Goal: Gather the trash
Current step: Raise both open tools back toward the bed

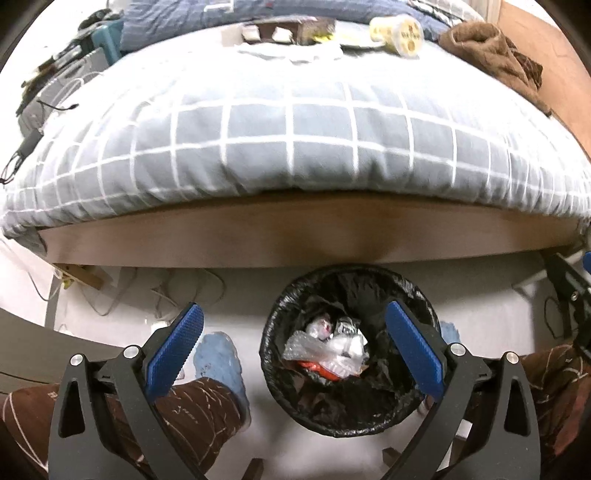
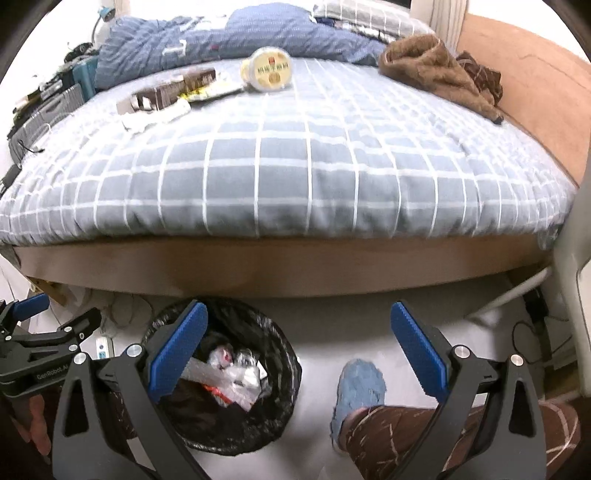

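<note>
**Ana:** Across the whole upper view lies one bed, under a grey-blue cover with white grid lines, on a brown wooden frame. How many loose things sit on it?

**Ben:** At the far end I count one rumpled blue quilt, one checked pillow and one brown fleece garment by the wooden side board. Nearer the middle: one round pale-yellow tub on its side, one dark brown box, a yellow wrapper and some white paper.

**Ana:** Any writing?

**Ben:** The tub's lid carries printed characters, too blurred to read. On the left tool's body, seen from the right camera, I read "GenRobot".

**Ana:** And the trash?

**Ben:** One round bin with a black liner stands on the pale floor in front of the bed frame. Inside lie crumpled clear plastic and something orange-red beneath it.

**Ana:** The fingers?

**Ben:** Left gripper spread wide, nothing between the two blue pads, hovering over the bin. Right gripper equally wide and empty, its left finger overlapping the bin's rim.

**Ana:** Anything in the way?

**Ben:** Two legs in brown patterned trousers with blue slippers flank the bin; cables trail under the bed.
</note>
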`<control>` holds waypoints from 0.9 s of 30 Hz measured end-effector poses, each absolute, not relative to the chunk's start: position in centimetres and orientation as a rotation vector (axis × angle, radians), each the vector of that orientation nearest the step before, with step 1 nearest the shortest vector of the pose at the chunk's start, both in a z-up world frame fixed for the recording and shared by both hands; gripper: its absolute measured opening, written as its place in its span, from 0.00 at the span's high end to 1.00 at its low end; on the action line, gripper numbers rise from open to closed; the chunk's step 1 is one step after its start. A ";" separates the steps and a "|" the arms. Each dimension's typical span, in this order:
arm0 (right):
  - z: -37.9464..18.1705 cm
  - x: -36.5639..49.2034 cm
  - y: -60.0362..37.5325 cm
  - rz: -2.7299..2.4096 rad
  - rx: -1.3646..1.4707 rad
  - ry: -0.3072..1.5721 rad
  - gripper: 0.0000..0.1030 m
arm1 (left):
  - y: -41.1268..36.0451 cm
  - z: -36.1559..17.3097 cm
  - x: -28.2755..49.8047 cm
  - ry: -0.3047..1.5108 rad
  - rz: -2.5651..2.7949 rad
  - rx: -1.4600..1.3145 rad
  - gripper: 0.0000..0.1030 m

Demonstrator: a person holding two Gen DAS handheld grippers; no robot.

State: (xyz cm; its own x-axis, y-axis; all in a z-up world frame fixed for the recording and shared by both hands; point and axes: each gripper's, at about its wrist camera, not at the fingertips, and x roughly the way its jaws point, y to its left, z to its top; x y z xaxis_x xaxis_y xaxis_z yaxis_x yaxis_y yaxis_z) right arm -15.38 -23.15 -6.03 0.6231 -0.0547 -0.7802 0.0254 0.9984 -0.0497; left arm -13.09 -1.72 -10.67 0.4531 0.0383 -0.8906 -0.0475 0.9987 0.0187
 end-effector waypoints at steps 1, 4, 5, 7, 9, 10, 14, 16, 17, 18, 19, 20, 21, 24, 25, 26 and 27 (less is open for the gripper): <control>-5.5 -15.2 -23.1 -0.041 -0.038 0.881 0.07 | -1.5 -10.3 -13.0 1.093 0.057 -0.014 0.06; -4.2 -14.9 -22.9 -0.025 -0.041 0.837 0.07 | -0.8 -9.2 -12.7 1.068 0.063 -0.032 0.06; -3.9 -14.8 -22.9 -0.020 -0.038 0.824 0.07 | -0.6 -8.8 -12.5 1.063 0.062 -0.040 0.06; -3.7 -14.5 -22.8 -0.013 -0.037 0.818 0.07 | -0.3 -8.1 -12.3 1.050 0.065 -0.046 0.06; -3.3 -14.1 -22.5 -0.002 -0.035 0.806 0.07 | 0.1 -7.3 -11.9 1.029 0.066 -0.056 0.06; -3.0 -13.9 -22.4 0.000 -0.038 0.796 0.07 | 0.3 -7.1 -11.7 1.021 0.065 -0.058 0.06; -2.4 -13.0 -22.0 0.006 -0.059 0.767 0.07 | 1.1 -6.0 -10.5 0.991 0.077 -0.066 0.06; -2.3 -12.3 -22.0 0.006 -0.059 0.764 0.07 | 1.4 -5.9 -10.0 0.986 0.084 -0.073 0.06; -2.2 -12.0 -22.1 0.006 -0.059 0.761 0.07 | 1.6 -5.8 -9.7 0.982 0.081 -0.082 0.06; -2.2 -11.6 -22.1 0.005 -0.061 0.757 0.07 | 1.9 -5.7 -9.4 0.977 0.088 -0.087 0.06; -2.1 -11.2 -22.2 0.004 -0.061 0.755 0.07 | 2.1 -5.6 -9.3 0.972 0.096 -0.092 0.06; -2.1 -10.7 -22.2 0.004 -0.060 0.755 0.07 | 2.4 -5.6 -9.0 0.969 0.102 -0.099 0.06; -2.1 -10.3 -22.2 0.005 -0.060 0.755 0.07 | 2.6 -5.5 -8.6 0.966 0.105 -0.102 0.06; -2.2 -8.9 -22.1 0.009 -0.064 0.763 0.07 | 3.0 -5.3 -7.6 0.956 0.111 -0.095 0.06; -2.2 -8.6 -22.0 0.010 -0.066 0.765 0.07 | 3.2 -5.2 -7.1 0.950 0.110 -0.094 0.06; -2.2 -8.2 -21.9 0.012 -0.068 0.767 0.07 | 3.3 -5.1 -6.7 0.947 0.110 -0.095 0.06; -2.2 -7.9 -21.8 0.017 -0.069 0.768 0.07 | 3.3 -5.1 -6.3 0.947 0.110 -0.096 0.06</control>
State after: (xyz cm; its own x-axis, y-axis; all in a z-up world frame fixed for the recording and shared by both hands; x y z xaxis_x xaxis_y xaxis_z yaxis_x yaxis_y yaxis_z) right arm -7.87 -21.75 -2.15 0.7195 -0.0100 -0.6944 -0.0406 0.9976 -0.0565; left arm -6.35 3.31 -5.05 0.5795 0.0518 -0.8134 -0.1357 0.9902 -0.0336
